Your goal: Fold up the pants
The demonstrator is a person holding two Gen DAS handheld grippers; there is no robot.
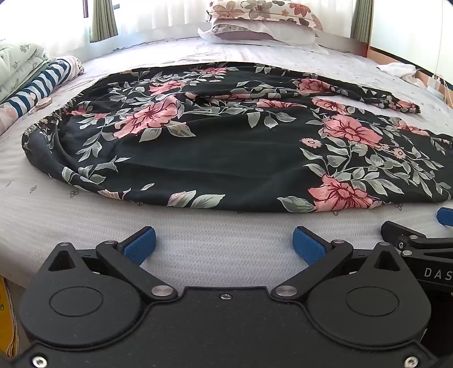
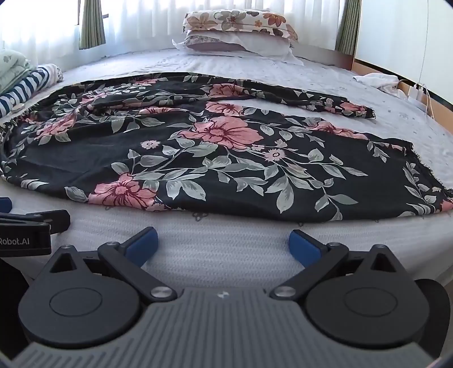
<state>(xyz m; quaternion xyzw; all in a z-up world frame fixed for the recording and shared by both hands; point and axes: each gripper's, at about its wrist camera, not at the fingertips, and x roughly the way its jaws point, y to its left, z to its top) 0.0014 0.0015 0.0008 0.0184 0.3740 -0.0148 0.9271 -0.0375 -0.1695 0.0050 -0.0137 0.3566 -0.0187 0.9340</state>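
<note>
Black pants [image 1: 215,153] with pink flowers and grey leaves lie spread flat across the bed, waistband at the left, legs running right. In the right wrist view the same pants [image 2: 215,158] show two legs, the far one ending at a cuff [image 2: 359,110]. My left gripper [image 1: 224,243] hovers open over the bare sheet just short of the pants' near edge, blue pads apart, nothing between them. My right gripper [image 2: 223,243] stands open the same way, in front of the near leg. Each gripper's tip shows at the edge of the other's view.
The bed [image 1: 203,249] carries a pale patterned sheet. Two stacked pillows [image 1: 263,22] lie at the far end. Folded bedding and a striped cloth [image 1: 42,82] sit at the left edge. A white cloth [image 2: 376,80] and a charger with cables lie at the far right.
</note>
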